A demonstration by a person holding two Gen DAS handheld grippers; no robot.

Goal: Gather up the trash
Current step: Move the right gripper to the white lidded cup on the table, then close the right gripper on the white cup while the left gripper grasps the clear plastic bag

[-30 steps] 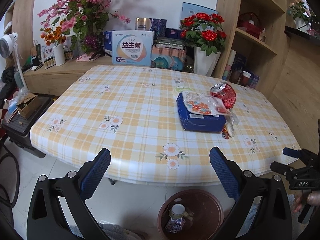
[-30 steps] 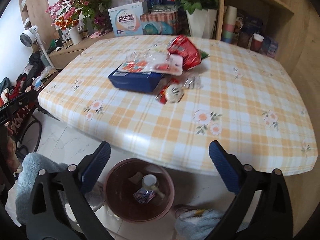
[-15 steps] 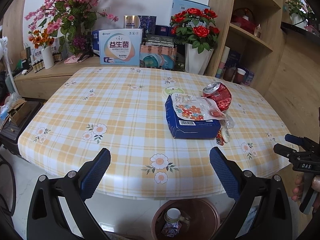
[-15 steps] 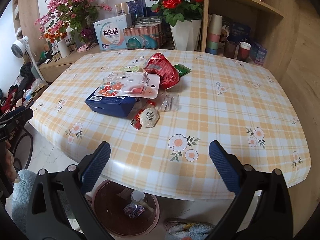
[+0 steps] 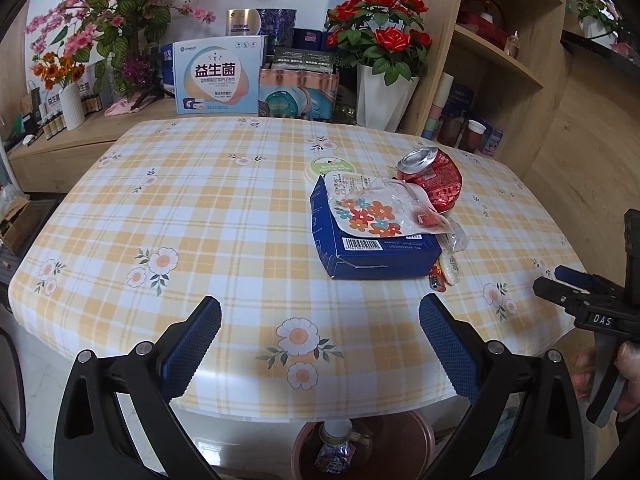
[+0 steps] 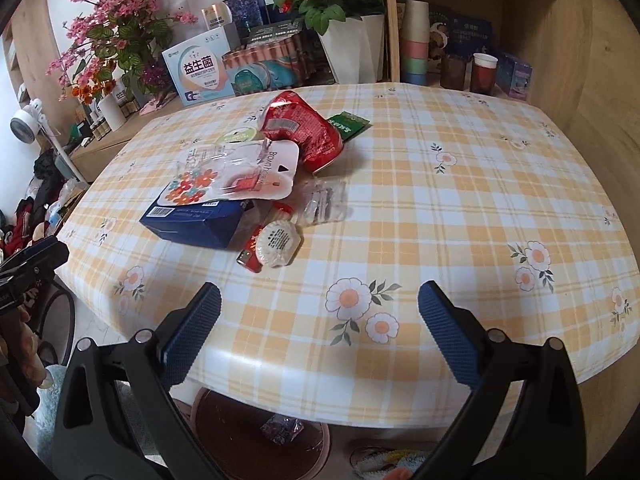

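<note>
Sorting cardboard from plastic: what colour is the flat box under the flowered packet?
Dark blue box, clearest in the left wrist view.

A lived-in home was suggested by a checked tablecloth (image 5: 200,216), vased flowers (image 5: 380,40) and cluttered wooden shelves (image 5: 500,60).

Rose vase (image 5: 382,98), probiotics box (image 5: 218,80) behind table (image 5: 200,208)

Both the left gripper (image 5: 320,344) and right gripper (image 6: 319,340) have risen and advanced over the table (image 5: 200,220); the bin (image 6: 224,432) slid to the frame's bottom.
</note>
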